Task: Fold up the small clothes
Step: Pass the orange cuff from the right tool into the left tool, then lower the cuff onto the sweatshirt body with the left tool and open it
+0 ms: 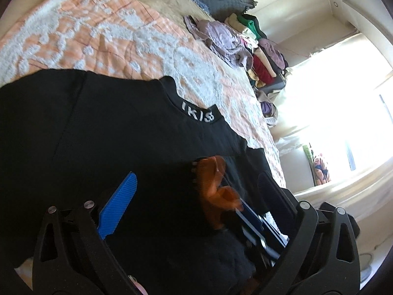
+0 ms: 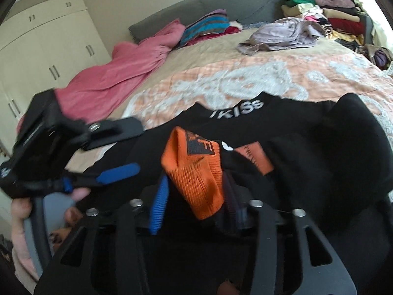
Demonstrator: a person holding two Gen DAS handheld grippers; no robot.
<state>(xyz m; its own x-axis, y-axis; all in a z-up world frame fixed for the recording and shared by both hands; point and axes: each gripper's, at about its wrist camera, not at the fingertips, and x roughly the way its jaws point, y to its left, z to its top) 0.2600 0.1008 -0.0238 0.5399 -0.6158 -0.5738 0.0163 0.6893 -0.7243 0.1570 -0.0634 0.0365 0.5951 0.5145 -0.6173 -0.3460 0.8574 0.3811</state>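
1. At the far left of the right wrist view, the left tongs [image 2: 118, 152] are being held by a hand [image 2: 22, 209], their jaws spread apart over the black garment's edge.
2. The black garment [image 1: 110, 127] is lying on the bed [image 1: 98, 36], its collar lettering facing up, over a peach and white quilt.
3. An orange cuff [image 2: 194, 172] is being pinched by the right tongs [image 2: 196, 196], whose blue pad and dark pad are pressed against its two sides.
4. In the left wrist view, the same orange piece [image 1: 213, 179] is being seen blurred between the spread fingers.
5. Piled clothes [image 2: 331, 19] are resting at the bed's far right.
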